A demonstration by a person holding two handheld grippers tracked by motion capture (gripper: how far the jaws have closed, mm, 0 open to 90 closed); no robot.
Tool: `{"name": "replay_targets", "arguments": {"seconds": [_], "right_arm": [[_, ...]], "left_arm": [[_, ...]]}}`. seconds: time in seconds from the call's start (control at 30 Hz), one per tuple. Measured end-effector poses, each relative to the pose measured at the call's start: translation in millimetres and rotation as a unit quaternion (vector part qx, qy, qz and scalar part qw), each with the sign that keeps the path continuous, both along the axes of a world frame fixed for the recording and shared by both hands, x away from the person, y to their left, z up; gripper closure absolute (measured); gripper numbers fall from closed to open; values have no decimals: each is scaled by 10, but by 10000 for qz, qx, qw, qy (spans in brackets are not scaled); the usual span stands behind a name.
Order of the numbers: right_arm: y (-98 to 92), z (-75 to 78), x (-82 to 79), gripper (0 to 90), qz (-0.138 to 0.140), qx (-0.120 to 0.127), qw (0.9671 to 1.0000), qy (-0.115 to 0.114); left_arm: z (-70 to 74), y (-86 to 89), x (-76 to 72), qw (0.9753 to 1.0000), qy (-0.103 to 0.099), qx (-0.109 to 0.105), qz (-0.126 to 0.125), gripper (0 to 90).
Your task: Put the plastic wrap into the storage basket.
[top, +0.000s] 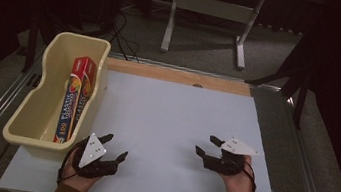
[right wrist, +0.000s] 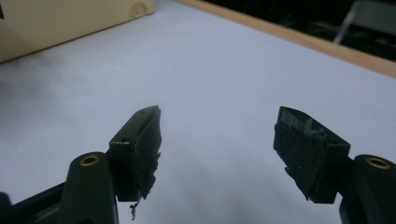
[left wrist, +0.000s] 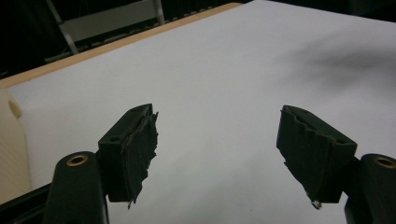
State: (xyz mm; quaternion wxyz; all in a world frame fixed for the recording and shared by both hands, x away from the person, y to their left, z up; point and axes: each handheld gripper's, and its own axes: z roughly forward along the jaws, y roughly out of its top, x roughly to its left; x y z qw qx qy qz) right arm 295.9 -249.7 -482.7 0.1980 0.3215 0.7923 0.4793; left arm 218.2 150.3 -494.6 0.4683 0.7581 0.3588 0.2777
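- Lying lengthwise inside a cream plastic tub (top: 21, 120), a long red and orange box (top: 76, 98) of plastic wrap showed printed fruit pictures and blue lettering along its side.
- The tub was oblong, smooth and glossy with rounded corners and a rolled rim; it sat at the left edge of the bench (top: 169, 126), its near end just beside the left gripper (top: 114, 149).
- The box looked like thin printed card, square in section, one end up toward the far wall of the tub and the other down near the front wall.
- The bench carried a flat, matte white sheet, with a strip of pale wood (top: 176, 75) showing along its far edge.
- The left gripper was held low over the near left of the white sheet, its fingers (left wrist: 135, 149) spread wide with nothing between them; a grey three-cornered plate (top: 91, 149) sat on top.
- The right gripper (top: 206, 146) was held over the near right of the sheet, well apart from the left one, its fingers (right wrist: 144, 149) likewise spread wide and empty.
- In both gripper views the fingers were black blocks with rough, frayed pad faces and brass-ringed holes at their bases.
- A corner of the cream tub (right wrist: 70, 18) showed in the right gripper view, far across the white surface.
- Beyond the bench, a grey floor (top: 275, 55) held a white metal frame (top: 210, 11) and dark cables (top: 124, 34).
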Motion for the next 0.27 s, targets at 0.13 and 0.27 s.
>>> {"name": "replay_targets", "arguments": {"seconds": [0.13, 0.27], "right_arm": [[-147, -44, -106, 302, -65, -12, 9998, -194], [-250, -105, -154, 283, -126, 135, 9997, -167]], "left_arm": [[5, 6, -7, 10000, -13, 11, 40, 283], [-1, 12, 9, 10000, 17, 14, 86, 283]]}}
